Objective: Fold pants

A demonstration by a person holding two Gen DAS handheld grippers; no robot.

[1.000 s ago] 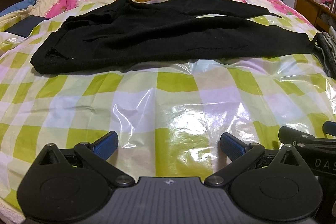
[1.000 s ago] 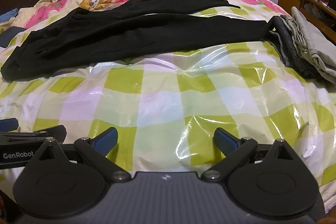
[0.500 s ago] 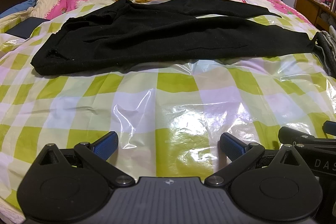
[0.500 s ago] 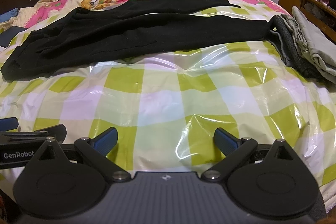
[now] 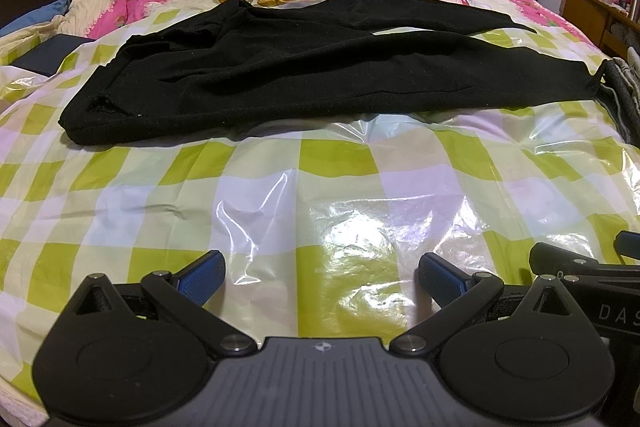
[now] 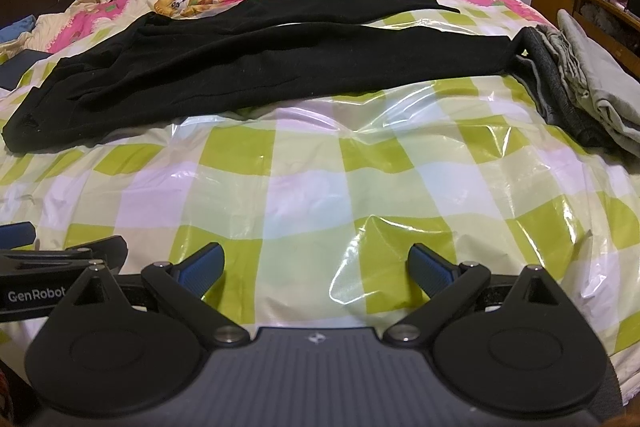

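Pants (image 5: 320, 75) nearer; folded clothes (image 6: 580, 83) beside cuff.

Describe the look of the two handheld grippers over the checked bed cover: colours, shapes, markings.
The left gripper and right gripper look alike: matte black bodies with two round discs, angled black linkage arms on silver pivot screws, blue ribbed finger pads, and a grey ribbed centre plate bearing a small emblem. White lettering shows on their sides: "GenRobot" on the left gripper, "DAS" on the right. No cables, hands or sleeves are visible.
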